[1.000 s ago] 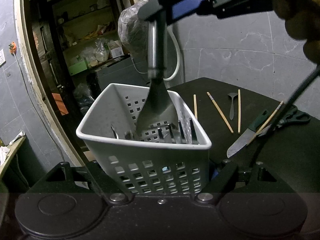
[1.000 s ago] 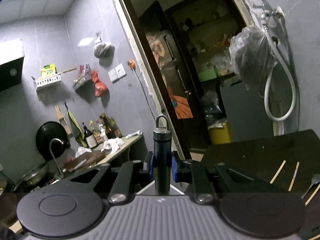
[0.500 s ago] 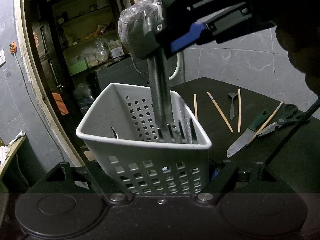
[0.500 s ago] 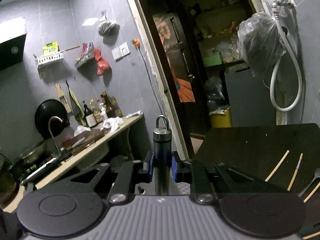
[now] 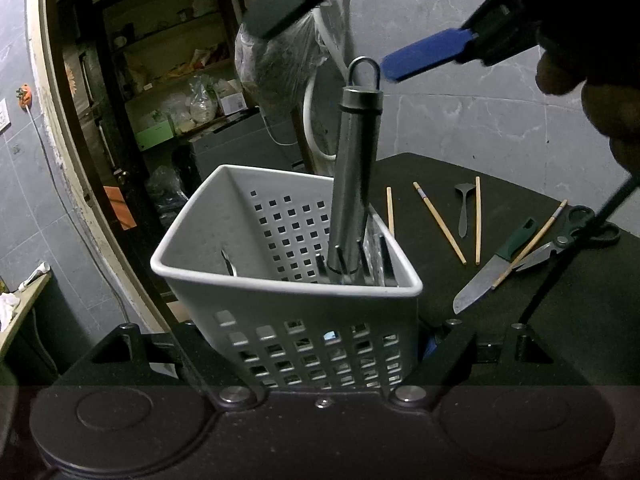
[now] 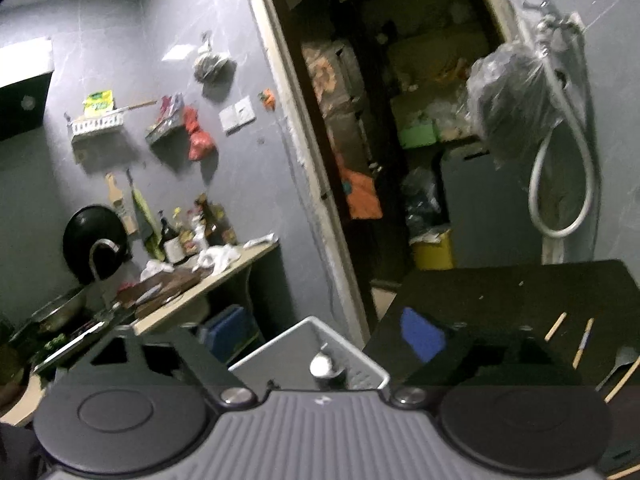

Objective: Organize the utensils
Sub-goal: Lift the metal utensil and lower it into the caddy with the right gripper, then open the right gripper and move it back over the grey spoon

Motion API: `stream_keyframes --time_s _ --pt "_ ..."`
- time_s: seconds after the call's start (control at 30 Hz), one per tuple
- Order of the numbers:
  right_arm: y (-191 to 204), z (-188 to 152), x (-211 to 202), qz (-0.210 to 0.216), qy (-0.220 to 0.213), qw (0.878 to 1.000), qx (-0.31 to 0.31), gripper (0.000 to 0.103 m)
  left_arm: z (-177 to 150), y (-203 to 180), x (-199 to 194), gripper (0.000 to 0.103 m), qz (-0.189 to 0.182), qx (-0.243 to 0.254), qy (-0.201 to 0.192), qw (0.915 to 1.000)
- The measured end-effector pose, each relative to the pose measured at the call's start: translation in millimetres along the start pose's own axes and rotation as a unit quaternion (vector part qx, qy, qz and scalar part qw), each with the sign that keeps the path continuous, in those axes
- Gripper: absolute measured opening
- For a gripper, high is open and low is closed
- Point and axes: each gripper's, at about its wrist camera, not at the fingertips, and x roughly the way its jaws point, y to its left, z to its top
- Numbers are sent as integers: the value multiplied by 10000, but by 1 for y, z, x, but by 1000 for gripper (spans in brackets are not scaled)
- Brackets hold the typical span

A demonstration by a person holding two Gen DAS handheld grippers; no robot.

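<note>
We note right gripper (image 5: 372, 36) jaws opening, steel-handled utensil (image 5: 354, 176) free below them, standing in white basket (image 5: 200, 256), left gripper (image 5: 324, 360) pinching that basket.

My left claw (image 5: 328, 344) grips the basket (image 5: 280, 280) at its near wall, at the table's (image 5: 520, 340) left edge. A steel-handled utensil (image 5: 354, 176) stands in the basket, leaning on its right wall. My right claw (image 5: 384, 28) hangs above it, jaws opening, apart from the handle. Right of the basket on the table lie chopsticks (image 5: 440, 224), a spoon (image 5: 464, 208), a knife (image 5: 496, 266) and scissors (image 5: 568, 240).
</note>
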Motion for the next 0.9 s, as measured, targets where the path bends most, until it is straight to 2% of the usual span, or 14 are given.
stream_keyframes --time_s 0.07,0.2,0.3,0.4,0.53,0.73,0.8,0.9 --pt "-5 0 -5 -159 -143 9998 62 103 0 0 0 83 -3 3 -1 10000" --pt "-24 -4 -9 -643 -168 9973 313 103 0 0 0 83 -3 2 -1 10000" --pt "-45 -12 -4 -1284 177 9890 715 103 0 0 0 84 2 6 13 10000" --pt "-73 -26 6 -1810 737 9732 1208 103 0 -1 0 84 -1 24 16 10000" --pt "-114 -40 10 -1981 895 9598 1777 103 0 -1 0 84 -3 19 25 10000" --pt "-179 -45 32 -2100 689 9522 2110 103 1 -1 1 84 10 23 61 10000" --pt "-200 -46 42 -2162 627 9480 2252 101 3 -2 1 84 14 23 85 10000" --pt "-225 -49 59 -2158 567 9449 2394 93 5 -2 2 84 18 15 123 9999"
